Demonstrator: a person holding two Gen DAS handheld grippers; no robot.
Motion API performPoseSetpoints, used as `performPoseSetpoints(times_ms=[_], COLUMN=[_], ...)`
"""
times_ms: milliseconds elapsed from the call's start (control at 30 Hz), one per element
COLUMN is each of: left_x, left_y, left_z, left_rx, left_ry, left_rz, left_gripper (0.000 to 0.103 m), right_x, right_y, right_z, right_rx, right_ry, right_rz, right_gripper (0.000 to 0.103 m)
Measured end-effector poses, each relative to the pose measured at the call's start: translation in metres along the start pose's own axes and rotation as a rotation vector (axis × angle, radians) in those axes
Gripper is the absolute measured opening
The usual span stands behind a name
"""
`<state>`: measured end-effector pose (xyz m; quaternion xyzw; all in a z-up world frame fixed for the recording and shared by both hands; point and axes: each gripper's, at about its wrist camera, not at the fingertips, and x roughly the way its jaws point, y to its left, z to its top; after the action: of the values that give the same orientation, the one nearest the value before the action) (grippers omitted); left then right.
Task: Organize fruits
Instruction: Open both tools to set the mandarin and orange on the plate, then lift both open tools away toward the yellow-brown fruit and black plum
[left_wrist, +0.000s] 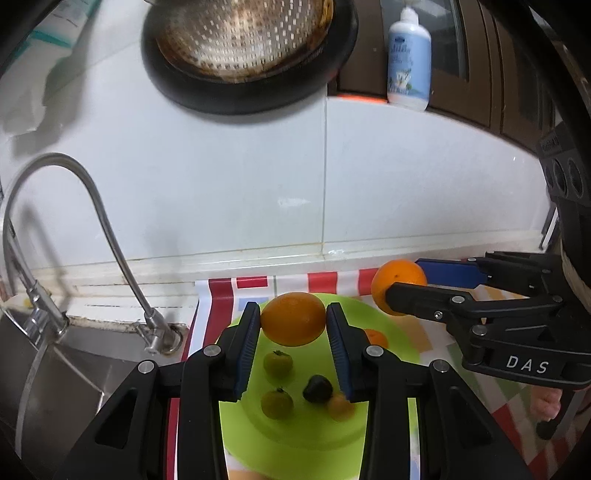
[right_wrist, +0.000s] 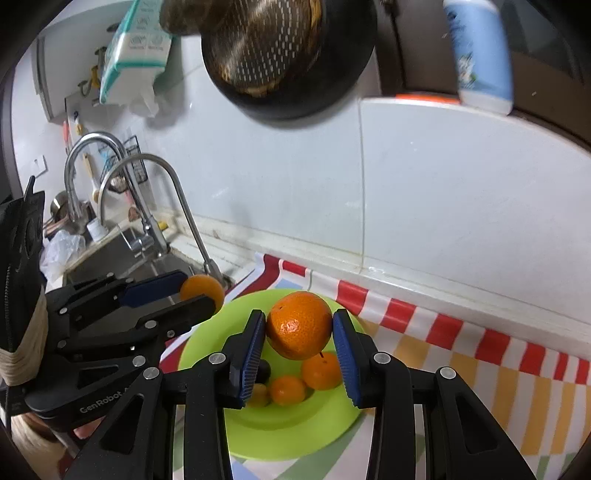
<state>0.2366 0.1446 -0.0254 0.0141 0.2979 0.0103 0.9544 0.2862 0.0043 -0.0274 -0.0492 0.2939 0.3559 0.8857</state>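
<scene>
Oranges gripped in both tools above green plate (left_wrist: 380, 321). Left: curved faucet (left_wrist: 107, 221) beside sink (left_wrist: 55, 369). Centre: left gripper (left_wrist: 291, 325) pinching one orange (left_wrist: 293, 318) over small fruits (left_wrist: 277, 363) on plate. Right: right gripper (right_wrist: 299, 328) squeezing second orange (right_wrist: 299, 325), striped cloth (right_wrist: 461, 354) beneath.

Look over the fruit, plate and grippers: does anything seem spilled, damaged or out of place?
Nothing stands out. Each gripper, left and right, holds an orange above the green plate; the small fruits sit inside it, unspilled.
</scene>
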Motion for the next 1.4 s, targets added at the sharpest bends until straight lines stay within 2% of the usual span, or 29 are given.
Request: performPoseSetpoints(times_ms=[333,600,667,867,1033,1400], left_x=[0.063,0.087,0.088,0.073,0.042,-0.026], left_y=[0.007,0.01,0.009,0.006,-0.003,-0.032], left_z=[-0.008,-0.012,-0.011,-0.008,-0.002,0.0], left_rx=[0.043,0.065,0.071,0.066,0.05,0.028], left_ry=[0.105,0.16,0.16,0.136,0.089,0.0], left_rz=[-0.025,-0.028,-0.018,0.031,0.072,0.053], left_gripper=[0.036,0.037,0.043,0.044,0.044,0.048], right_x=[0.051,0.083,0.085,0.073,0.041,-0.038], right_y=[-0.016,-0.028,-0.029,-0.031,-0.028,-0.02], right_z=[-0.003,-0.009,-0.009,-0.005,-0.002,-0.011], right_rx=[0.005,0.054,0.063,0.075,0.068,0.067], right_ry=[0.101,0.17,0.172,0.131,0.067,-0.036], right_rz=[-0.013,0.006,0.008,-0.011,-0.046,-0.099], right_gripper=[0.039,0.039,0.039,0.04,0.04,0.04])
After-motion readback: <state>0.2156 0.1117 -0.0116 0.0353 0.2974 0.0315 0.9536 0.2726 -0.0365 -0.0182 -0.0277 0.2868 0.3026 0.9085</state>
